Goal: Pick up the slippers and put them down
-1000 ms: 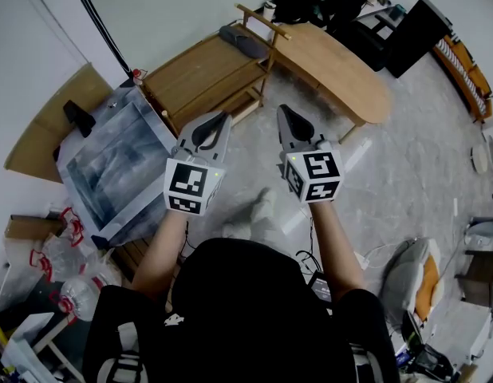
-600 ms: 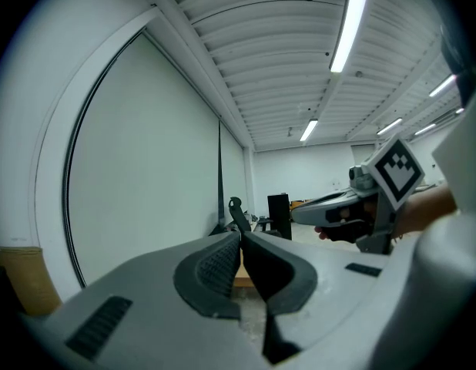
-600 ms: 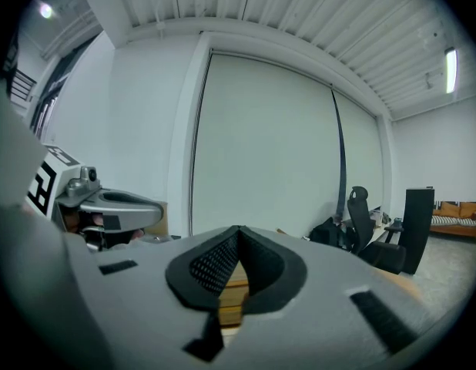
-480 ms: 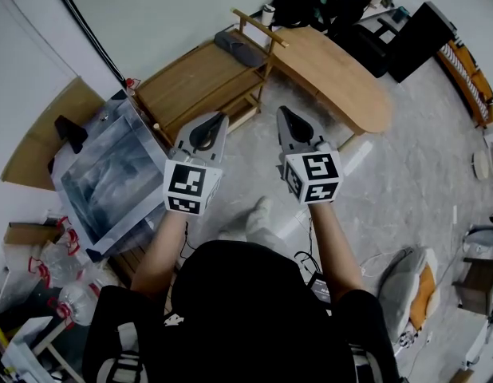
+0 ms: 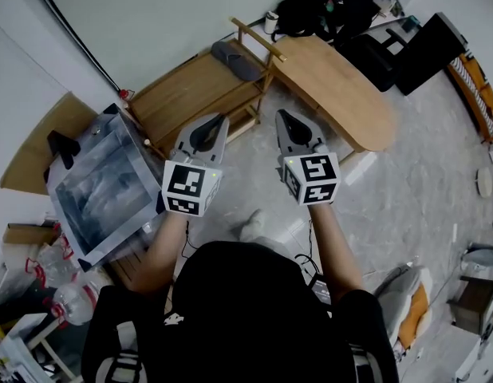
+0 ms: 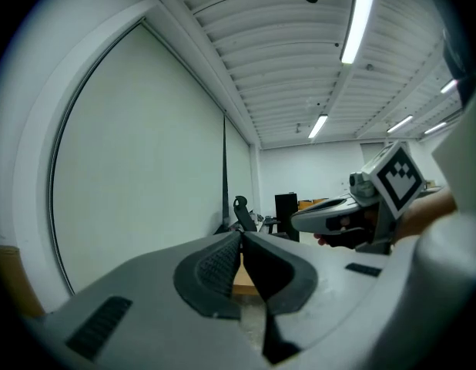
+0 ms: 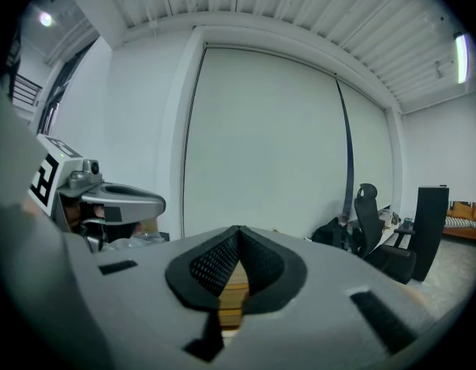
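A dark grey pair of slippers (image 5: 238,51) lies on top of the low wooden rack (image 5: 187,94) ahead of me. Both grippers are held out side by side above the floor, well short of the rack. My left gripper (image 5: 221,118) is shut with nothing between its jaws, and its tips (image 6: 240,234) meet in the left gripper view. My right gripper (image 5: 280,113) is likewise shut and empty, its pads together (image 7: 238,228). Each gripper view shows the other gripper beside it, pointing almost level at the far wall.
A curved wooden table (image 5: 338,78) stands to the right of the rack, with a cup (image 5: 271,21) by its far end. A plastic-wrapped framed picture (image 5: 99,182) leans at the left. Black bags and a chair (image 5: 326,6) stand at the back. Clutter lines the left and right edges.
Both grippers, still shut and empty, have moved forward together with the person. The rack and the table have come nearer.
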Demonstrator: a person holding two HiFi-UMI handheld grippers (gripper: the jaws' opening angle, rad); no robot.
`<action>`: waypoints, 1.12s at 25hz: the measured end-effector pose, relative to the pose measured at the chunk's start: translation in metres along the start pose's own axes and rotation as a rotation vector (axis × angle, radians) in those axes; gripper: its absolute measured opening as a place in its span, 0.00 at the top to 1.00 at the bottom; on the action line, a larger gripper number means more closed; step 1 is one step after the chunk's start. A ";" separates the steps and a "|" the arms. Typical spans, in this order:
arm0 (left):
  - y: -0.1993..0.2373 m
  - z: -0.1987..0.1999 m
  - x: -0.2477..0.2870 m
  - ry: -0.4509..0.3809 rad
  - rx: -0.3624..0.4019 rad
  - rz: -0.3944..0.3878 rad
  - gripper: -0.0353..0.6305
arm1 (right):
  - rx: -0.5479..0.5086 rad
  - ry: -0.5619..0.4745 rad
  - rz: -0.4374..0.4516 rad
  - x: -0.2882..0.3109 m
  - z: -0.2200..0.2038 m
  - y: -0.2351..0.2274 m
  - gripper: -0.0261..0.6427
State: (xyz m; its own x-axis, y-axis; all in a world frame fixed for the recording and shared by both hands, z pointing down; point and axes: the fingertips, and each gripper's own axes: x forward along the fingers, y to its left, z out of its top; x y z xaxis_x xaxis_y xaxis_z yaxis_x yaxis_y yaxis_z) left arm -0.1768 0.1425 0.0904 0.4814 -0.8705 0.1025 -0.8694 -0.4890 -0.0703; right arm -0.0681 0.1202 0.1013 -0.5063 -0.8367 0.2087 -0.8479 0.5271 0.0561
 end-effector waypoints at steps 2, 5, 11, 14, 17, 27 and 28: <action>-0.001 0.002 0.013 0.004 -0.014 0.010 0.93 | -0.003 0.000 0.011 0.008 0.000 -0.013 0.96; -0.005 0.002 0.035 0.011 -0.014 0.023 0.93 | -0.010 0.002 0.034 0.018 -0.002 -0.033 0.96; -0.010 -0.003 0.068 0.024 -0.011 0.054 0.93 | -0.020 0.003 0.075 0.030 -0.005 -0.063 0.96; -0.019 -0.005 0.082 0.029 -0.017 0.060 0.93 | -0.021 0.002 0.092 0.030 -0.008 -0.079 0.96; -0.025 -0.008 0.093 0.037 -0.014 0.060 0.93 | -0.018 0.007 0.103 0.032 -0.014 -0.091 0.96; -0.020 -0.018 0.131 0.057 -0.030 0.042 0.93 | 0.008 0.051 0.104 0.057 -0.032 -0.113 0.96; -0.017 -0.019 0.136 0.058 -0.033 0.041 0.93 | 0.009 0.059 0.104 0.061 -0.035 -0.115 0.96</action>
State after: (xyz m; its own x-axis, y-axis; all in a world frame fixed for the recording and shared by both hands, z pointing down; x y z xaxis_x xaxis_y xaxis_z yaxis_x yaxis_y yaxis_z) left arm -0.0987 0.0334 0.1241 0.4392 -0.8845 0.1573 -0.8918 -0.4504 -0.0426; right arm 0.0036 0.0137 0.1418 -0.5817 -0.7674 0.2697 -0.7930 0.6089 0.0223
